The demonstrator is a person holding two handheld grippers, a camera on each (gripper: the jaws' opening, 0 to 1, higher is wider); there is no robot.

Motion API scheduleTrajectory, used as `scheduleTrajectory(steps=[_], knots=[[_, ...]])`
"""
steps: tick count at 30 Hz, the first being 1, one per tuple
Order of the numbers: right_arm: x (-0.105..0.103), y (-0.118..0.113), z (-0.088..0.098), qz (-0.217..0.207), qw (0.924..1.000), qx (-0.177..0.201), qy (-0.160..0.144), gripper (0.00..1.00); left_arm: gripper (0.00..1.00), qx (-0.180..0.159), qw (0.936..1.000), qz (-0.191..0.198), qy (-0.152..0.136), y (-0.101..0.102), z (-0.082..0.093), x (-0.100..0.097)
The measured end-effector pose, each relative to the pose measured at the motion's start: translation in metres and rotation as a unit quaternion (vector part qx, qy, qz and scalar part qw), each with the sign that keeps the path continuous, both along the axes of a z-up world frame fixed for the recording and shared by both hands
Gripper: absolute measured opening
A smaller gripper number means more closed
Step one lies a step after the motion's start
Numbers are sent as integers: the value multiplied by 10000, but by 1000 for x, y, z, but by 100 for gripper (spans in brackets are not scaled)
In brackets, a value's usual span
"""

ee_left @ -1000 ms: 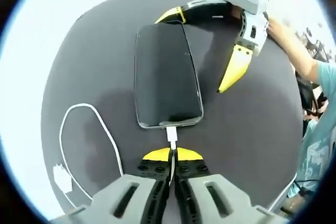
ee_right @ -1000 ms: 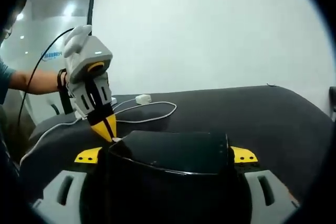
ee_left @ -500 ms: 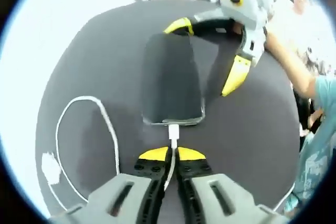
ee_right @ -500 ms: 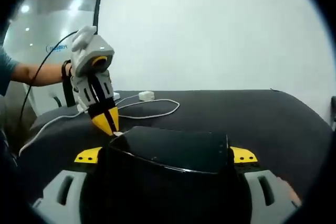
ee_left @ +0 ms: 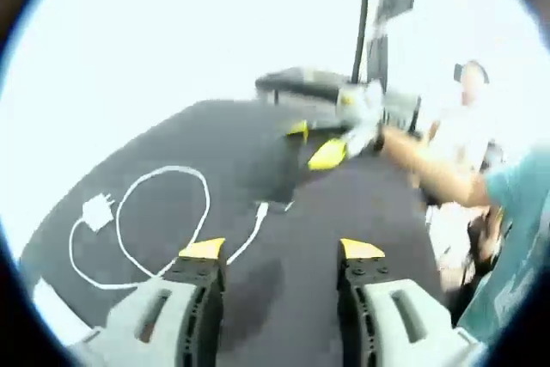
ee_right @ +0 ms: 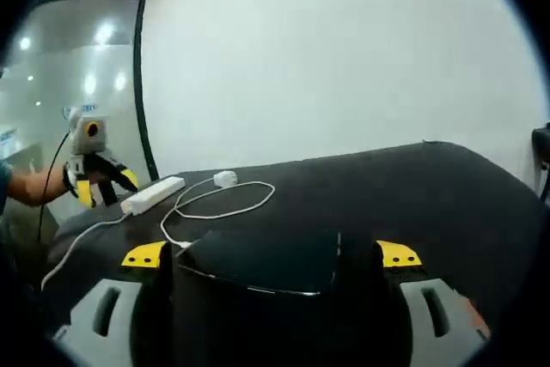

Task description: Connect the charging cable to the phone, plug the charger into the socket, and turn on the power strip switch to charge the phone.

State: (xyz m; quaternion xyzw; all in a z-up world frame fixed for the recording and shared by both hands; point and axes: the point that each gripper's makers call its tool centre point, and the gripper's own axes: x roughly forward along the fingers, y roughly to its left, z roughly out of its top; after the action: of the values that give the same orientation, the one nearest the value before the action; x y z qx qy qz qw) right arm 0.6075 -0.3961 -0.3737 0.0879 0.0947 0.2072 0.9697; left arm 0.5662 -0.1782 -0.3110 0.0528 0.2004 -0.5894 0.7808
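In the left gripper view, the left gripper (ee_left: 282, 251) hangs above the dark table (ee_left: 378, 212) with its 2 yellow-tipped jaws wide apart and nothing between them. The white cable (ee_left: 163, 225) lies in a loop on the table left of the jaws, with the charger (ee_left: 94, 210) at its far left end and its plug end (ee_left: 260, 210) lying just ahead of the left jaw. Farther off, the right gripper (ee_left: 331, 150) is blurred, low over the table, with a bare forearm (ee_left: 434, 178) reaching in from the right behind it; the phone there is too blurred to make out. In the right gripper view, the right gripper (ee_right: 271, 255) has its jaws on either side of the black phone (ee_right: 258, 264), which sits between them, gripped by its edges. The cable loops on the table beyond, its plug end beside the phone's left edge. The white power strip (ee_right: 153, 195) lies at the table's far left, and the left gripper is raised just beyond it, jaws parted, held by a hand coming in from the left.
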Motion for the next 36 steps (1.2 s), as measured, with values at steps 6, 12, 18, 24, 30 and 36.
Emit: scheduleTrajectory(steps=[6,12,18,24,30,36], knots=[[-17,-9,59,-37,9981,602,-139,93,76,-1918,9794,617,91,59,52,-2],[-8,26,103,416,9983,198,-368,37,87,-3136,9391,1315,485,127,73,7],[41,92,120,927,9921,-738,-415,35,83,-4578,8613,2103,666,216,98,20],[111,149,167,889,9874,-912,-934,36,61,-3522,9043,2400,-249,254,62,25],[150,226,123,2065,9552,-2121,30,65,65,-3474,9078,2347,-77,269,39,37],[185,258,59,2502,8827,-3811,1144,60,59,-3129,9262,2102,-45,269,9,35]])
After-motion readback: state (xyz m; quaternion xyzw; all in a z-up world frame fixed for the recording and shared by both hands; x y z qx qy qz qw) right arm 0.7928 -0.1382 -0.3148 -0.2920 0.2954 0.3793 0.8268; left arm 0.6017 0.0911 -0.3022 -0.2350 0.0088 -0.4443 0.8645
